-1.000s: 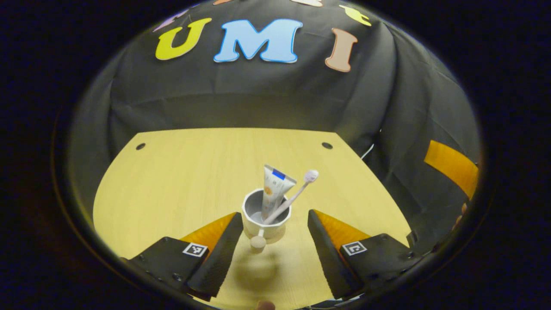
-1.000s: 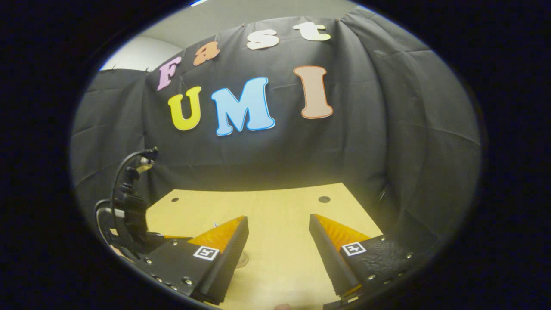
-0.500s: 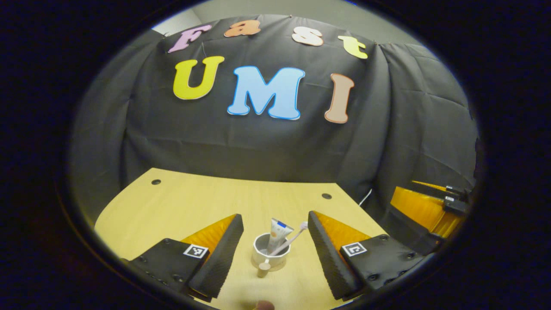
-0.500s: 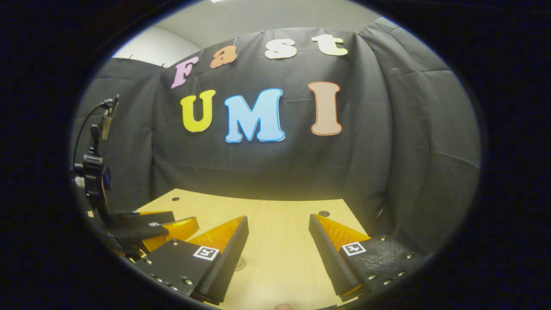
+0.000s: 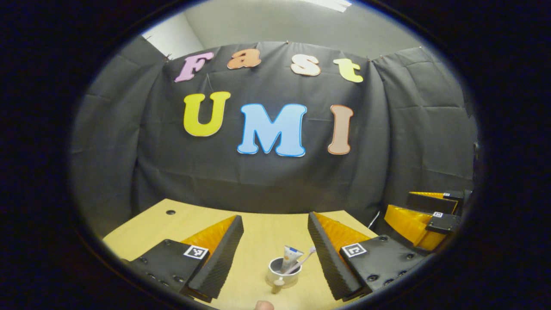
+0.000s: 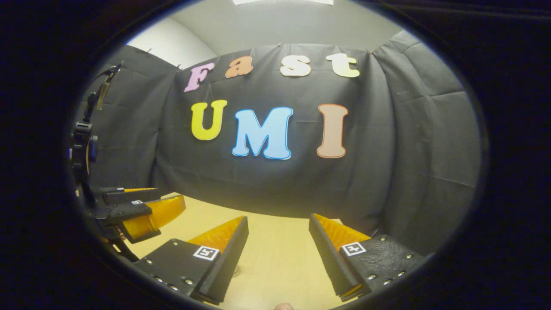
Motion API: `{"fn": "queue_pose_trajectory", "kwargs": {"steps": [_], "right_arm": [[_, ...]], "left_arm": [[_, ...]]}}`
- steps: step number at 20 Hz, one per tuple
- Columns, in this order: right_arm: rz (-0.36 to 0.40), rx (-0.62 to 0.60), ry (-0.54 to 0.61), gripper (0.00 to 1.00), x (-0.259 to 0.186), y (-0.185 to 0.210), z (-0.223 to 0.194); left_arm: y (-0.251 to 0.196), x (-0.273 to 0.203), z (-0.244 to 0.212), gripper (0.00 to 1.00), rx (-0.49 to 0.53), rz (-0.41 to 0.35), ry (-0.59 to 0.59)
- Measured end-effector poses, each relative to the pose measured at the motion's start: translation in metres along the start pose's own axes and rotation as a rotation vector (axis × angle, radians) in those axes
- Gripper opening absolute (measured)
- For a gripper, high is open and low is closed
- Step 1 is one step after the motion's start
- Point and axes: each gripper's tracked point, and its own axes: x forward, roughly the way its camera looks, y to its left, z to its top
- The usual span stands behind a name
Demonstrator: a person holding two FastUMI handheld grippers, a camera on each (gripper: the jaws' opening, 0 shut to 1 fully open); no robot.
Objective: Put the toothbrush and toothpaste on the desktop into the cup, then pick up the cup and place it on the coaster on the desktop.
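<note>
A white cup [image 5: 282, 276] stands on the wooden table [image 5: 142, 230], low in the left gripper view. The toothpaste tube [image 5: 291, 256] and the toothbrush [image 5: 304, 258] stick out of its top, leaning right. A pale disc, likely the coaster [image 5: 292, 284], peeks out under the cup's base. My left gripper [image 5: 274, 216] is open and well back from the cup, nothing between its fingers. It also appears at the left of the right gripper view as the left gripper [image 6: 142, 211]. My right gripper [image 6: 278, 217] is open and empty above the table [image 6: 275, 258].
The right gripper [image 5: 424, 215] hovers at the right edge of the left gripper view, off the table's right side. Black cloth closes the booth behind and beside the table. A cable hole [image 5: 171, 212] marks the far left corner.
Both grippers have risen and pulled back, tilting upward. The cup has shrunk and slid lower in the left gripper view, and more wall and ceiling show. The cup has not moved.
</note>
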Motion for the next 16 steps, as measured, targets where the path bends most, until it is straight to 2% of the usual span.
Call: {"fn": "queue_pose_trajectory", "kwargs": {"steps": [5, 10, 11, 13, 14, 15, 16], "right_arm": [[-0.012, -0.039, -0.046, 0.88, -0.004, 0.009, 0.008], [-0.062, -0.034, -0.073, 0.87, -0.004, 0.013, 0.015], [-0.067, -0.033, -0.07, 0.81, -0.002, 0.015, 0.016], [-0.084, -0.024, -0.065, 0.81, 0.0, 0.015, 0.017], [-0.087, -0.015, -0.07, 0.87, 0.0, 0.016, 0.02], [-0.094, -0.009, -0.074, 0.81, 0.001, 0.016, 0.021], [-0.106, -0.007, -0.079, 0.87, 0.001, 0.015, 0.025]], "left_arm": [[0.007, -0.008, 0.023, 0.94, 0.049, 0.015, -0.116], [0.012, -0.008, 0.017, 0.94, 0.045, 0.004, -0.093], [0.015, -0.006, 0.017, 0.94, 0.036, 0.006, -0.092], [0.021, -0.002, 0.02, 0.94, 0.032, 0.001, -0.087], [0.026, -0.001, 0.021, 0.94, 0.036, 0.002, -0.087], [0.03, 0.002, 0.022, 0.94, 0.039, 0.005, -0.086], [0.034, 0.005, 0.023, 0.94, 0.041, 0.003, -0.087]]}}
